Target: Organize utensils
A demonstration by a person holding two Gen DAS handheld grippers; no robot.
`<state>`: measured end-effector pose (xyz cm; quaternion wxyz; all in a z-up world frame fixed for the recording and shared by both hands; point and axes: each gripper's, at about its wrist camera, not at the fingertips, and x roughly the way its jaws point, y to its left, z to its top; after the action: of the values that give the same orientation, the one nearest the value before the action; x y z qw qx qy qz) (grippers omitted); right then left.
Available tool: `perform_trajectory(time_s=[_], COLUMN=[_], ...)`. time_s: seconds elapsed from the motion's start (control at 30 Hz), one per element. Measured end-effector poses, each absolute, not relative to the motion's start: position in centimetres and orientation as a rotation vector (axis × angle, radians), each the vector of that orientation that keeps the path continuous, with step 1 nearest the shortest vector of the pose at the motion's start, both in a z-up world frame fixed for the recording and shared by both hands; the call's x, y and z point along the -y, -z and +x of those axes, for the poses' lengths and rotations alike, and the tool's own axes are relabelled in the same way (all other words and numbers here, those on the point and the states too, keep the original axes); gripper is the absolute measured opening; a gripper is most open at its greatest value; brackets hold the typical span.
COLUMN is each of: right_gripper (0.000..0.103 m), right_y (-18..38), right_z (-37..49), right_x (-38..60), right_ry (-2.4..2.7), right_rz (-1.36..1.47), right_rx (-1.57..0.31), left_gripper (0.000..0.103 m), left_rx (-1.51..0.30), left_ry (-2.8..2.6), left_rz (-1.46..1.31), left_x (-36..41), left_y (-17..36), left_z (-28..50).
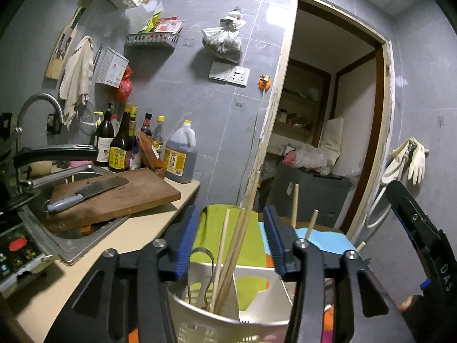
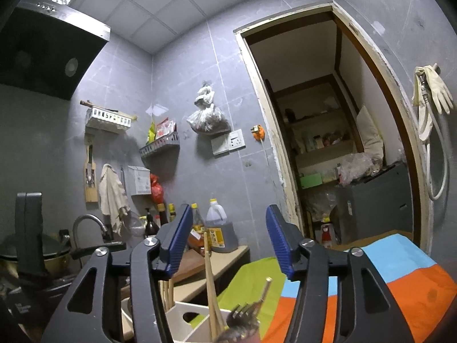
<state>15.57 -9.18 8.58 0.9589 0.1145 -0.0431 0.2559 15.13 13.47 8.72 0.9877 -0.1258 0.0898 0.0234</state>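
Left gripper: jaws wide apart, holding nothing, poised above the white slotted holder on the table. The chopsticks stand in the holder directly between and below the jaws, long axes near upright, leaning slightly toward the right, tops rising through the jaw gap without touching either pad. Judgement: the left gripper is the nearer; closing would take the bundle crosswise.

Right gripper: jaws also wide, empty, level and forward-facing. A fork and a wooden stick stand below it in a cup.
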Motion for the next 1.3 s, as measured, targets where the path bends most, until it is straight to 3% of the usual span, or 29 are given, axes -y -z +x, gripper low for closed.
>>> perform_trajectory(time_s=[0.17,0.3,0.37,0.67,0.8,1.3], right_gripper=[0.068,0.072,0.079,0.097,0.103,0.103], right_y=[-8.9,-9.0,-8.9,-8.2,-7.7,-4.3], right_z=[14.2,13.3,12.8,10.8,9.8,4.5], right_x=[11.0,12.3,13.2,17.2,18.5,21.6], right_ry=[-0.502,-0.458,-0.434,-0.356,-0.329,-0.208], right_rz=[0.211,0.18,0.169,0.15,0.124,0.027], right_rx=[0.05,0.003,-0.034,-0.135,-0.163,-0.262], left_gripper=[0.056,0.066,0.076,0.094,0.096,0.096], left_rx=[-0.209,-0.237,-0.248,-0.288,-0.302,-0.325], left_ry=[-0.043,-0.014,0.011,0.091,0.118,0.145], left_rz=[-0.239,-0.224,-0.225,-0.186,-0.165,-0.094], left_x=[-12.7,-11.8,-11.4,-8.6,-7.2,-4.1], left_y=[-8.8,-8.7,-8.6,-8.0,-7.4,-4.4], left_z=[13.8,12.9,12.5,10.8,10.0,5.0])
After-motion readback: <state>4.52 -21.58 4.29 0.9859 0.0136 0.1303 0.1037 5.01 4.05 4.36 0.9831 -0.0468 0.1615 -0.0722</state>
